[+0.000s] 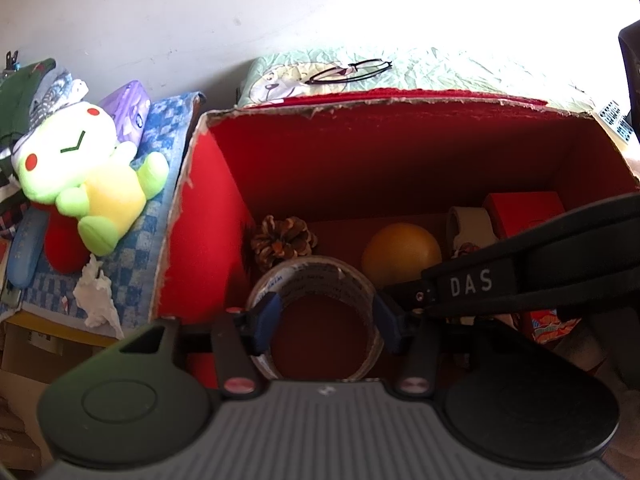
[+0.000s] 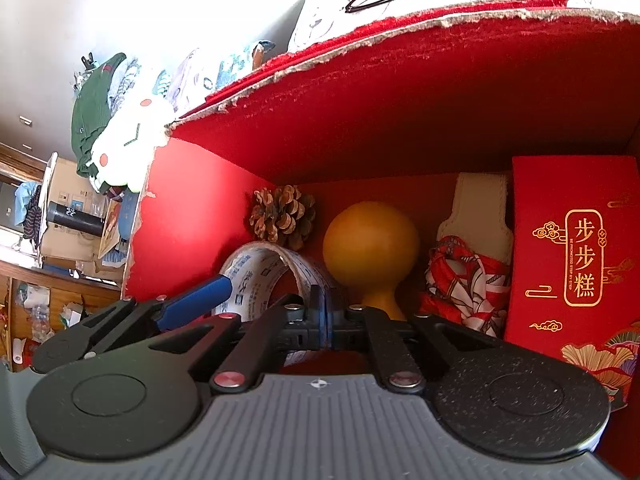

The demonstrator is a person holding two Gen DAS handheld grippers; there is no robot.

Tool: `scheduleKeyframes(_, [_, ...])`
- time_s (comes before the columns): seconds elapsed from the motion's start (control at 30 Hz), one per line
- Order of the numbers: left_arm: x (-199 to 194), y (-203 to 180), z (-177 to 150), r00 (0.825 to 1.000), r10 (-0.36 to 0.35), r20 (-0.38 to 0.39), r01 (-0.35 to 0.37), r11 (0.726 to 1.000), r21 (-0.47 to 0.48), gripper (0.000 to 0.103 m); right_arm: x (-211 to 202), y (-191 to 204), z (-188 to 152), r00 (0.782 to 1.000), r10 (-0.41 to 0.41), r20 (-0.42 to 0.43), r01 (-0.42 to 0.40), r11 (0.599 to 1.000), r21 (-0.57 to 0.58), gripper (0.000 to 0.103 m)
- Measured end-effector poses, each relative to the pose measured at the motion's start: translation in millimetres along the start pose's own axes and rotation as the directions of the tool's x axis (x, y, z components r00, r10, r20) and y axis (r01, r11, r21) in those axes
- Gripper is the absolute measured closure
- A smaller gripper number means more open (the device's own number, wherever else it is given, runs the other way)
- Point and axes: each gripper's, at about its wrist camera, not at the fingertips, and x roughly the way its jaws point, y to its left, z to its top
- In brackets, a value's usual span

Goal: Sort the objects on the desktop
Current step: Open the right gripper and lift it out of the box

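1. Both grippers sit inside red box; left gripper clamps tape roll low in it.
2. Right gripper clenched, nothing between its fingers.
3. Pinecone, orange ball, red carton crowd behind.

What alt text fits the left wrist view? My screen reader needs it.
The left tool grips a tape roll over an open red box holding a pine cone and an orange ball. The right tool's arm reaches in; a plush toy lies left.

Black hand-held gripper, blue finger pads, ribbed grey body, silver screws, "DAS" lettering
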Motion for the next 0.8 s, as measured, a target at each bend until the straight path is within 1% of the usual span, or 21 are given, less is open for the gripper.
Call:
scheduleKeyframes(0.1, [0, 0, 3, 1.0, -0.005, -0.018, 0.005, 1.0, -0.004, 0.046, -2, 1, -1, 1.0, 0.002, 0.019, -0.002, 1.0, -0.014, 0.097])
scheduleKeyframes(0.2, [-1, 0, 4, 1.0, -0.001, -0.025, 0.001, 1.0, -0.011, 0.044, -9, 5, -5, 0.997, -0.011, 0.074, 0.013, 0.999, -0.033, 0.093])
scheduleKeyframes(0.23, [-2, -1, 4, 1.0, -0.009, -0.027, 0.009, 1.0, -0.014, 0.039, -11, 4, -5, 0.995, -0.013, 0.094, 0.016, 0.999, -0.031, 0.092])
scheduleKeyframes(0.27, [-3, -1, 4, 0.999, -0.026, -0.029, 0.026, 1.0, -0.017, 0.032, -13, 3, -6, 0.994, -0.016, 0.11, 0.019, 0.999, -0.026, 0.088])
scheduleKeyframes(0.3, [-5, -2, 3, 0.999, -0.04, -0.028, 0.04, 0.999, -0.022, 0.029, -16, 2, -7, 0.992, -0.016, 0.122, 0.018, 1.0, -0.02, 0.084])
scheduleKeyframes(0.33, [-7, -4, 3, 0.999, -0.043, -0.024, 0.042, 0.999, -0.023, 0.025, -18, 2, -8, 0.99, -0.022, 0.137, 0.024, 1.0, -0.014, 0.083])
scheduleKeyframes(0.4, [-12, -8, 1, 1.0, -0.02, -0.002, 0.02, 1.0, -0.008, 0.019, -23, 2, -10, 0.985, -0.058, 0.162, 0.063, 0.998, -0.024, 0.083])
scheduleKeyframes(0.43, [-14, -10, 1, 1.0, -0.003, 0.011, 0.003, 1.0, -0.001, 0.012, -26, 3, -12, 0.979, -0.082, 0.185, 0.09, 0.995, -0.032, 0.083])
scheduleKeyframes(0.47, [-16, -11, 1, 1.0, 0.005, 0.022, -0.005, 1.0, 0.0, 0.009, -30, 3, -14, 0.973, -0.102, 0.207, 0.111, 0.993, -0.033, 0.083])
scheduleKeyframes(0.5, [-18, -11, 1, 1.0, 0.003, 0.026, -0.003, 1.0, -0.002, 0.009, -34, 1, -15, 0.968, -0.112, 0.224, 0.121, 0.992, -0.027, 0.083])
scheduleKeyframes(0.63, [-23, -11, 2, 1.0, -0.005, 0.029, 0.006, 1.0, -0.005, 0.009, -45, -9, -18, 0.961, -0.11, 0.255, 0.108, 0.994, 0.023, 0.083])
scheduleKeyframes(0.77, [-24, -14, 2, 1.0, -0.008, 0.017, 0.008, 1.0, -0.003, 0.009, -59, -11, -23, 0.953, -0.101, 0.285, 0.096, 0.995, 0.032, 0.082])
scheduleKeyframes(0.8, [-25, -15, 2, 1.0, -0.007, 0.016, 0.007, 1.0, -0.003, 0.009, -62, -10, -25, 0.95, -0.103, 0.294, 0.098, 0.995, 0.032, 0.081])
